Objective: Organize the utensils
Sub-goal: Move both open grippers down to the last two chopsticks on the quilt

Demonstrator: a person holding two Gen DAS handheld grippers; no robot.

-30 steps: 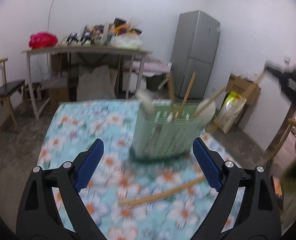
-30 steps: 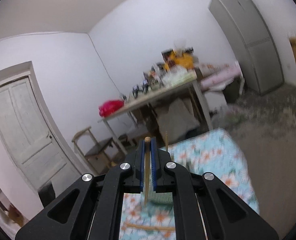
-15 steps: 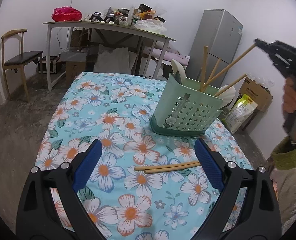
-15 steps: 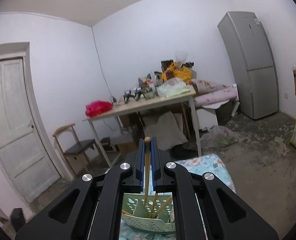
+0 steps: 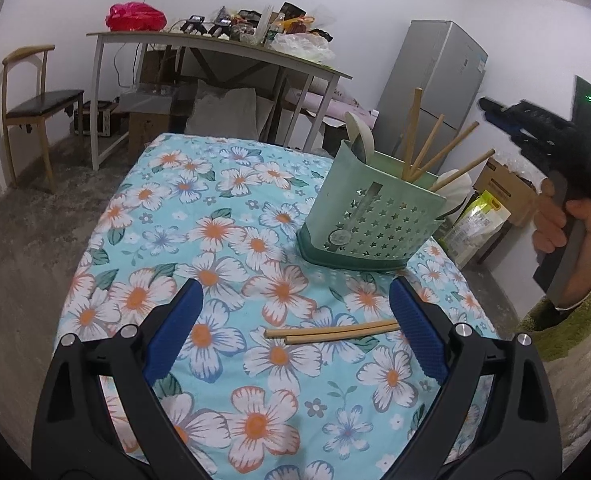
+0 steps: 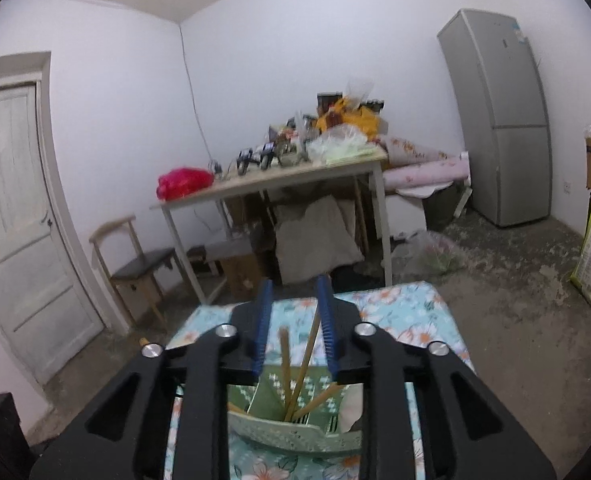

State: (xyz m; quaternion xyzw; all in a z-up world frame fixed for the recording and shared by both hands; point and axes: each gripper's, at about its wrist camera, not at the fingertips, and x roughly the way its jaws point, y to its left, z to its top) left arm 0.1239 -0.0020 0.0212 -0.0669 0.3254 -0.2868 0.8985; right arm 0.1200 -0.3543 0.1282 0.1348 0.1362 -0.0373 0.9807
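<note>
Holder: pale green plastic utensil holder [image 5: 369,216], star-shaped holes across its wall, darker green base, standing upright on the far right part of the floral tablecloth [image 5: 199,216].
Inside the holder: 4 wooden chopsticks [image 5: 435,152] lean out at different angles, fanning to the right; a white spoon [image 5: 357,132] sticks up at the left compartment and another white spoon [image 5: 453,188] pokes out at the right end.
On the cloth: 2 loose chopsticks [image 5: 331,331] lie side by side, touching, nearly crosswise, just in front of the holder and between the left fingers.
Left gripper [image 5: 295,320]: jaws wide apart, blue pads empty, hovering low over the loose pair.
Right gripper [image 6: 295,320]: held up above the holder, jaws parted to a narrow gap and gripping nothing; through the gap, the sticks [image 6: 295,372] stand in the holder [image 6: 295,432] below.
Right hand [image 5: 563,224]: seen from the left camera at the right edge, wrapped round the gripper handle, green sleeve cuff at the wrist.
</note>
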